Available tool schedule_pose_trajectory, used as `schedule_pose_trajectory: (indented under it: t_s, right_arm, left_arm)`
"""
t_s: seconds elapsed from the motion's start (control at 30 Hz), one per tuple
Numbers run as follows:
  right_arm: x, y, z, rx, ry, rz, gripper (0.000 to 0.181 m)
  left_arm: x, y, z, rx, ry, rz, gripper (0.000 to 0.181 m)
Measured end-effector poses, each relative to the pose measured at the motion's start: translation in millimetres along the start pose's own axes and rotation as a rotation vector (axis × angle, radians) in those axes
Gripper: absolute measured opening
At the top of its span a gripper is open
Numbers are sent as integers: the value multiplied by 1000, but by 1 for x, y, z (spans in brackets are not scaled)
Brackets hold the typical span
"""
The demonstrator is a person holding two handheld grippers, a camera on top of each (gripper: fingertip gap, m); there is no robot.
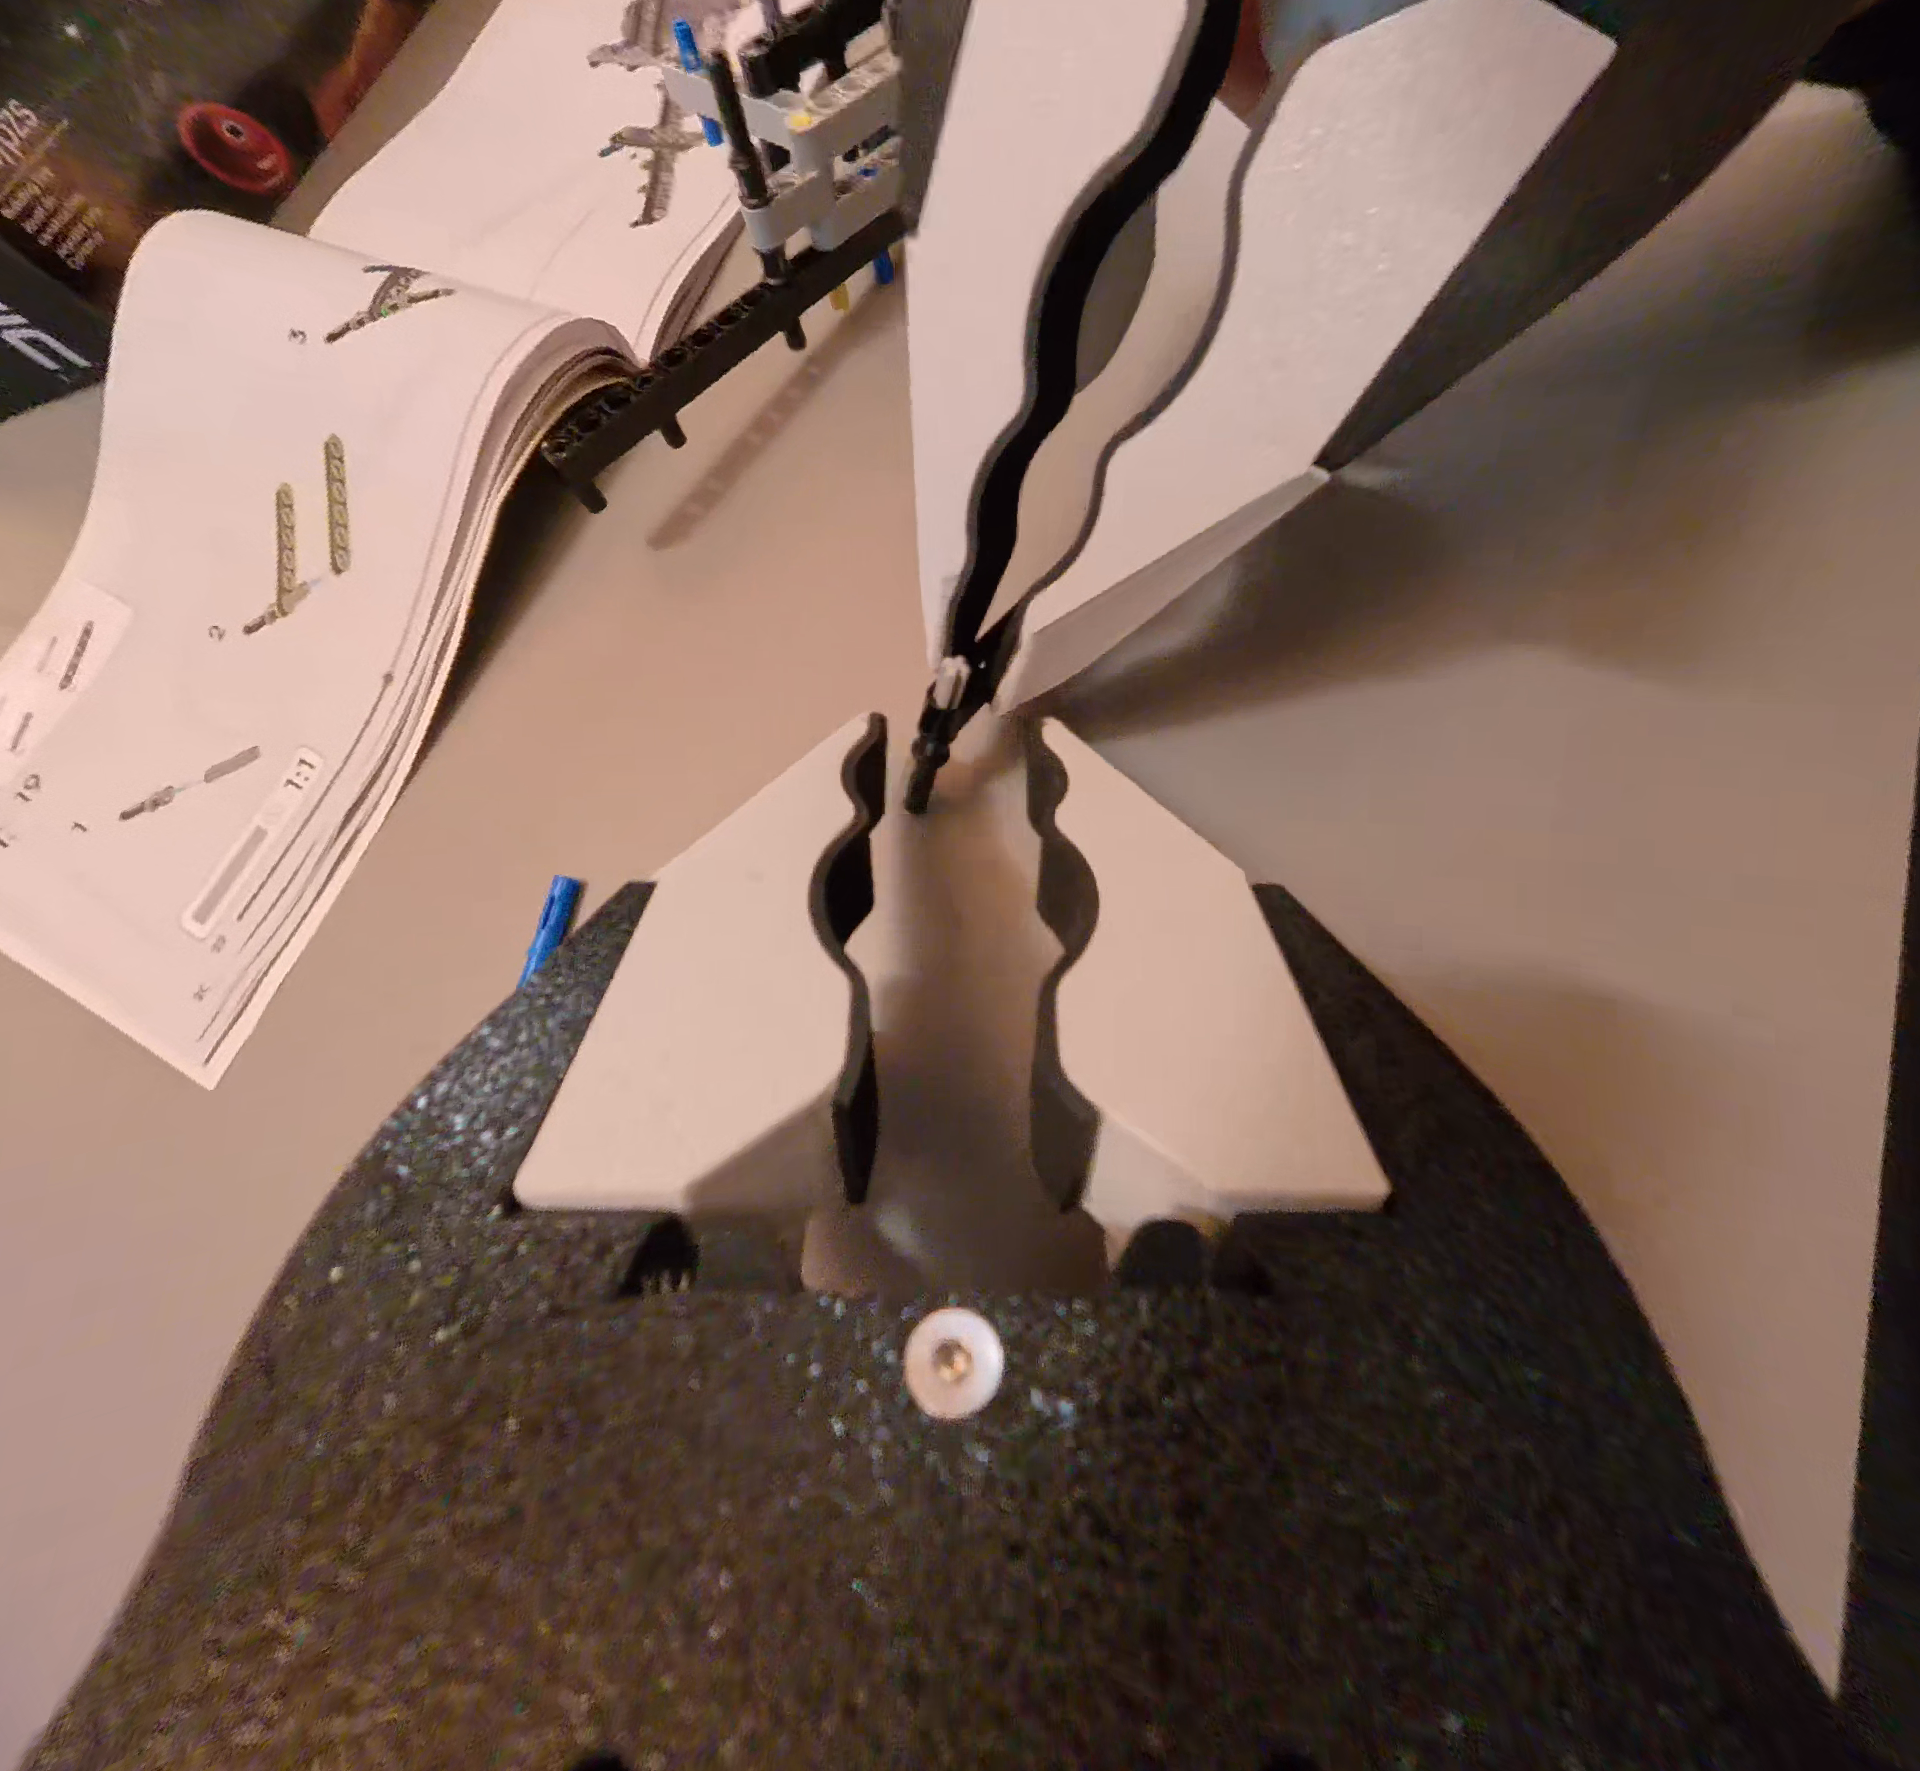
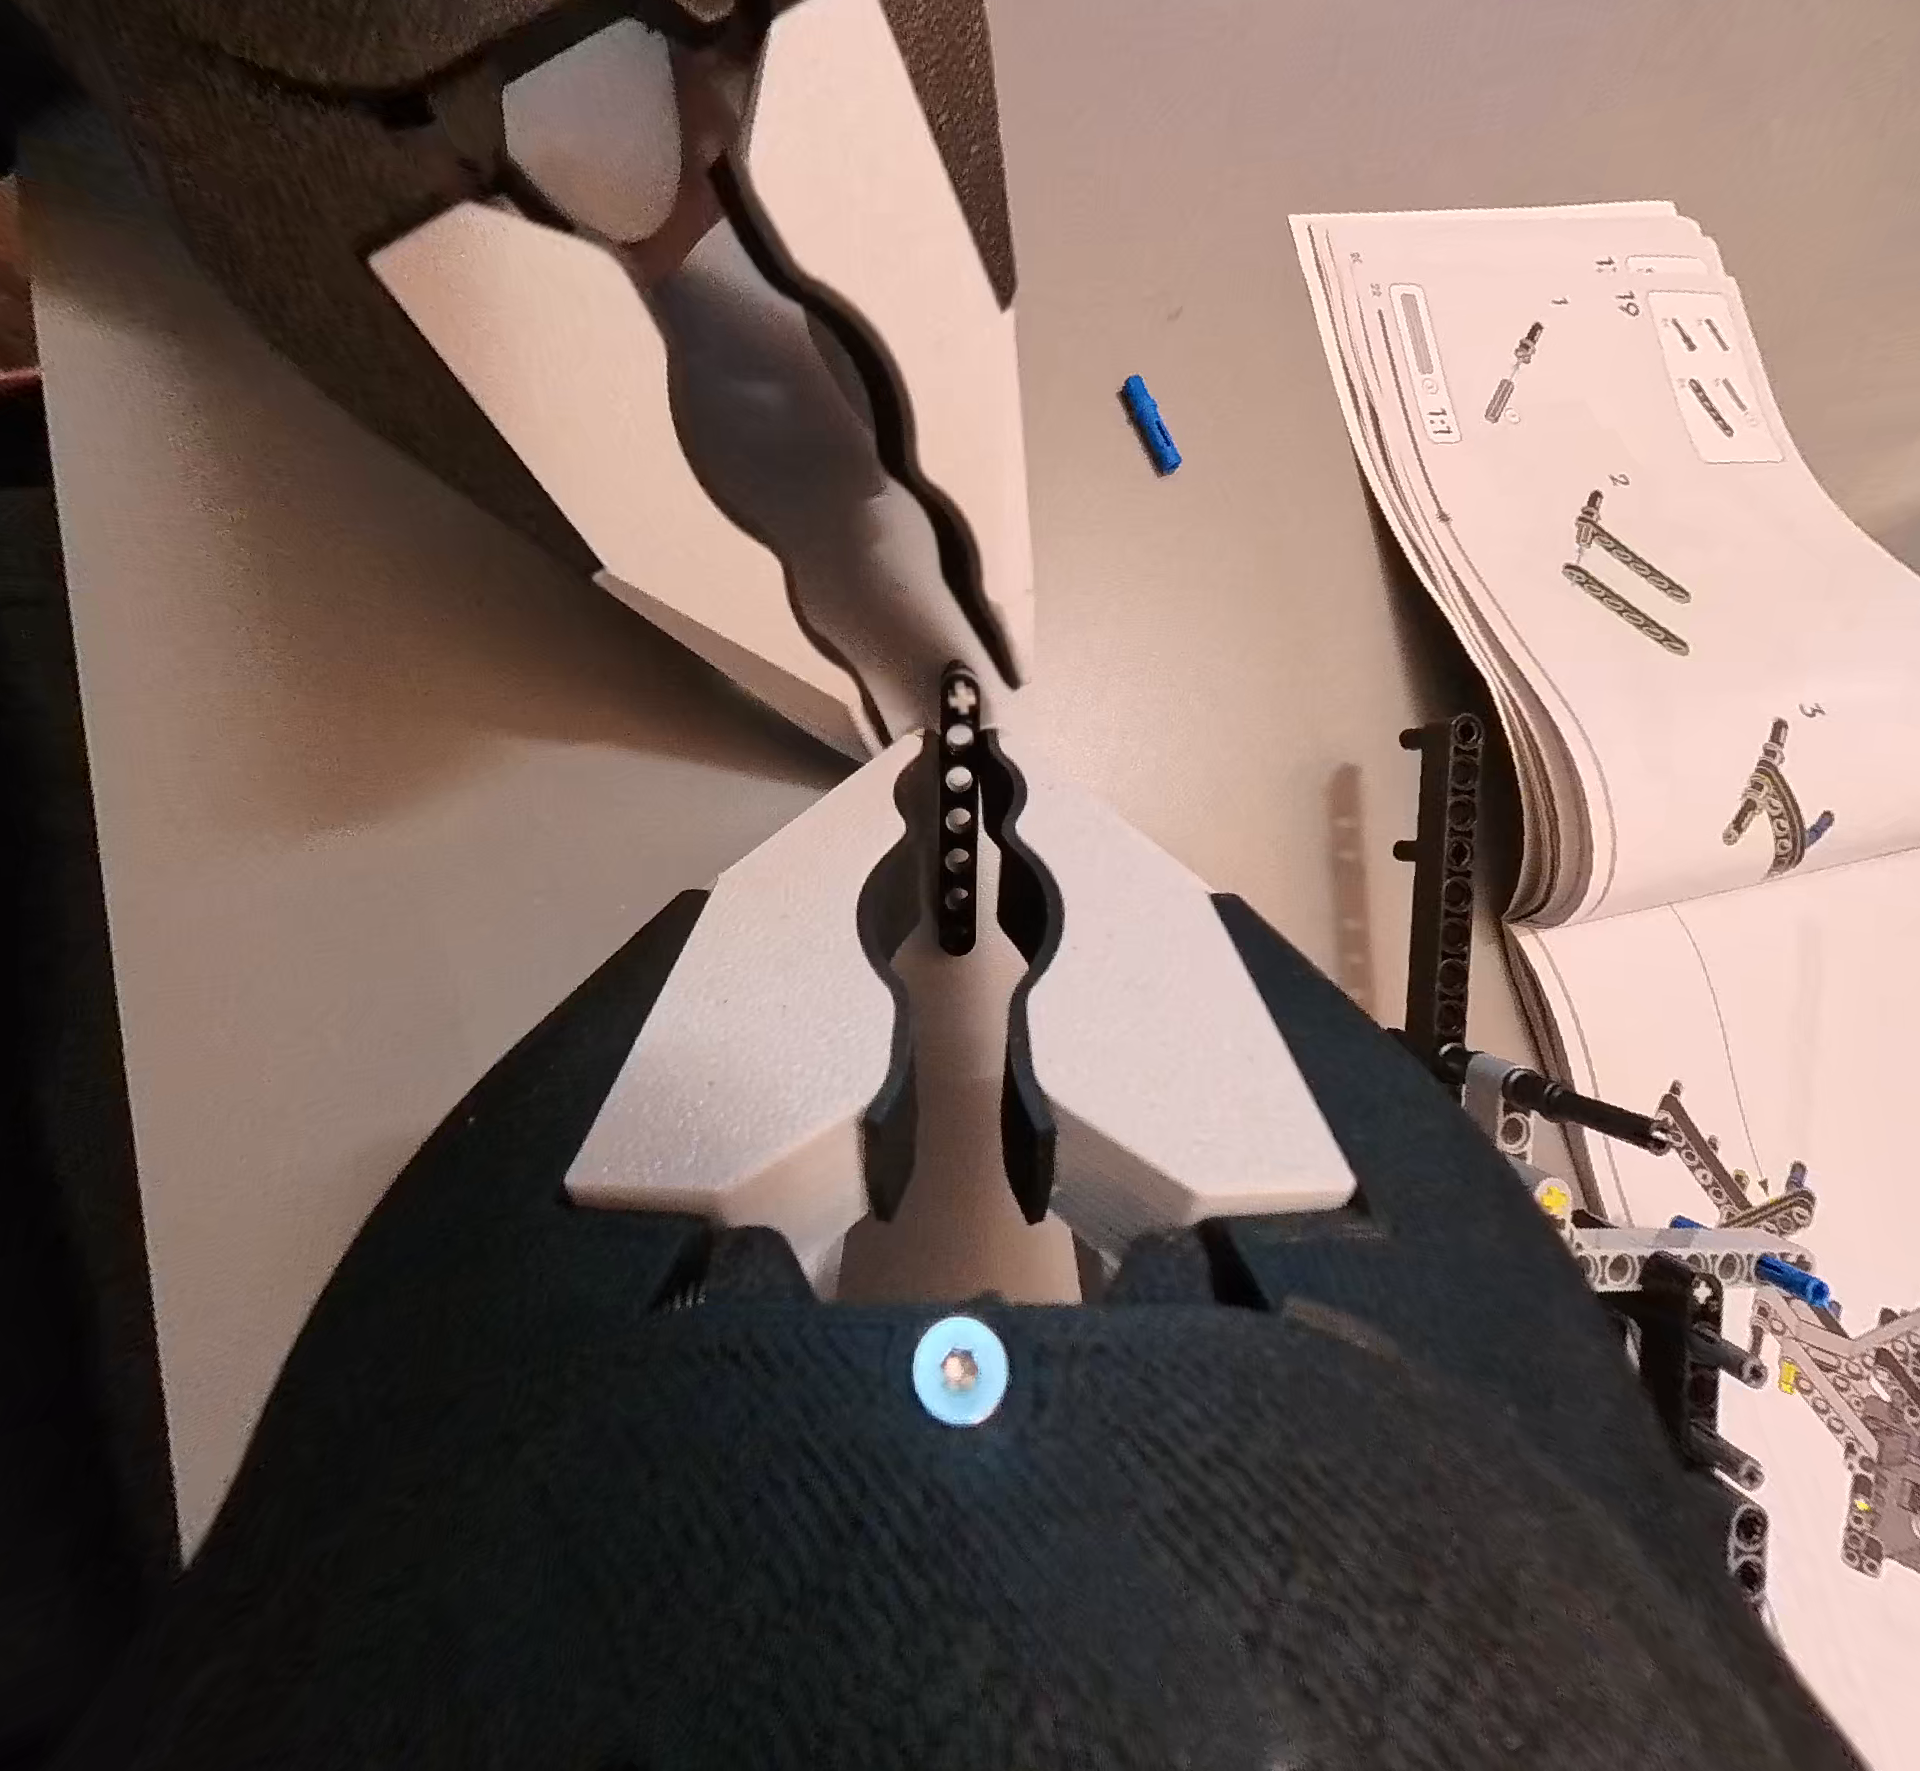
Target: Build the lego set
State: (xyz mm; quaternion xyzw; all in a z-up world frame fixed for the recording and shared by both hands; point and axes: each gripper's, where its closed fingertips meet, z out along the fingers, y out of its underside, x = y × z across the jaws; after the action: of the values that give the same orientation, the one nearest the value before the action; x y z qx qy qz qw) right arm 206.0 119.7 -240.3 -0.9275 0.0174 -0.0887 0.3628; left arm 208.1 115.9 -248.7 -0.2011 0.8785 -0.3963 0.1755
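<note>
My right gripper (image 2: 956, 750) is shut on a thin black beam (image 2: 958, 828) with a row of holes, whose cross-holed end pokes past the fingertips. In the left wrist view the right gripper (image 1: 982, 682) comes down from the top. The beam (image 1: 1039, 433) shows edge-on between its fingers there. A short black pin-like piece (image 1: 927, 760) with a pale collar sticks out at the beam's tip. My left gripper (image 1: 956, 734) is open, and its fingertips flank that black piece without closing on it. The left gripper also shows in the right wrist view (image 2: 940, 682), at upper left.
An open instruction booklet (image 1: 312, 526) (image 2: 1662, 578) lies on the table. The part-built grey and black model (image 1: 810, 111) (image 2: 1714, 1306) rests on it. A long black beam with pins (image 1: 707, 360) (image 2: 1449, 890) lies at its edge. A loose blue pin (image 1: 551, 926) (image 2: 1151, 426), a pale beam (image 2: 1348, 869) and the set's box (image 1: 156, 59) are nearby. Less than 4 cm separates the two grippers' tips.
</note>
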Motion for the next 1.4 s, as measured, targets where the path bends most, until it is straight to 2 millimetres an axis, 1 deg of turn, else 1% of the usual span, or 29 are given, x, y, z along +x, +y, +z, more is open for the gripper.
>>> schedule_pose_trajectory:
  t_s: [0.03, 0.13, 0.23, 0.37, 0.5, 0.53, 0.6, 0.67, 0.73, 0.8, 0.87, 0.93, 1.0, 1.07, 1.13, 1.17, 1.27, 1.33, 1.4]
  right_arm:
    - [0, 0, 0, 1, 1, -1, 4]
    - [3, 0, 1, 5, 18, -12, 4]
    - [3, 0, 1, 10, 38, -36, 4]
    - [0, -2, 2, 25, 88, -121, 4]
    - [-8, -4, 6, 16, 142, -265, 6]
    - [-12, -4, 8, 15, 140, -291, 9]
    - [-18, -3, 12, -5, 141, -333, 27]
    - [-17, -5, 13, -18, 173, -367, 25]
    - [-17, -7, 12, -15, 167, -372, 33]
    - [-20, -11, 9, 21, 117, -358, 36]
    - [-22, -11, 8, 35, 40, -343, 41]
    - [-14, -8, 8, 15, 10, -335, 44]
    - [-7, -10, 8, 16, -21, -316, 47]
    - [-8, -15, 10, 51, -88, -301, 47]
    - [-10, -14, 12, 48, -158, -293, 46]
    - [-11, -13, 13, 44, -183, -302, 46]
    - [-15, -9, 17, 10, -239, -356, 42]
    - [-16, -8, 20, -12, -250, -409, 40]
    - [-18, -10, 19, -1, -273, -467, 35]
  left_arm:
    - [-1, -1, -1, 14, 0, -13, 25]
    - [-4, -5, -8, 57, 23, -54, 30]
    - [-11, -2, -20, 53, 30, -67, 35]
    - [-29, 9, -41, 26, -9, -82, 35]
    - [-42, 20, -55, -1, -38, -108, 35]
    - [-44, 22, -57, -4, -41, -116, 35]
    - [-44, 26, -59, -16, -28, -131, 35]
    - [-45, 31, -61, -36, -27, -140, 35]
    - [-44, 37, -62, -59, -15, -142, 35]
    - [-43, 41, -65, -79, 1, -149, 34]
    - [-42, 44, -67, -87, 14, -167, 34]
    - [-42, 43, -66, -78, 25, -196, 34]
    - [-40, 42, -63, -79, 35, -208, 34]
    - [-46, 40, -58, -66, -14, -135, 33]
    - [-52, 35, -55, -20, -81, -21, 32]
    - [-52, 34, -54, -11, -90, 25, 33]
    - [-49, 38, -54, -43, -64, 108, 34]
    - [-54, 42, -58, -90, -55, 204, 37]
    - [-64, 41, -62, -119, -49, 300, 38]
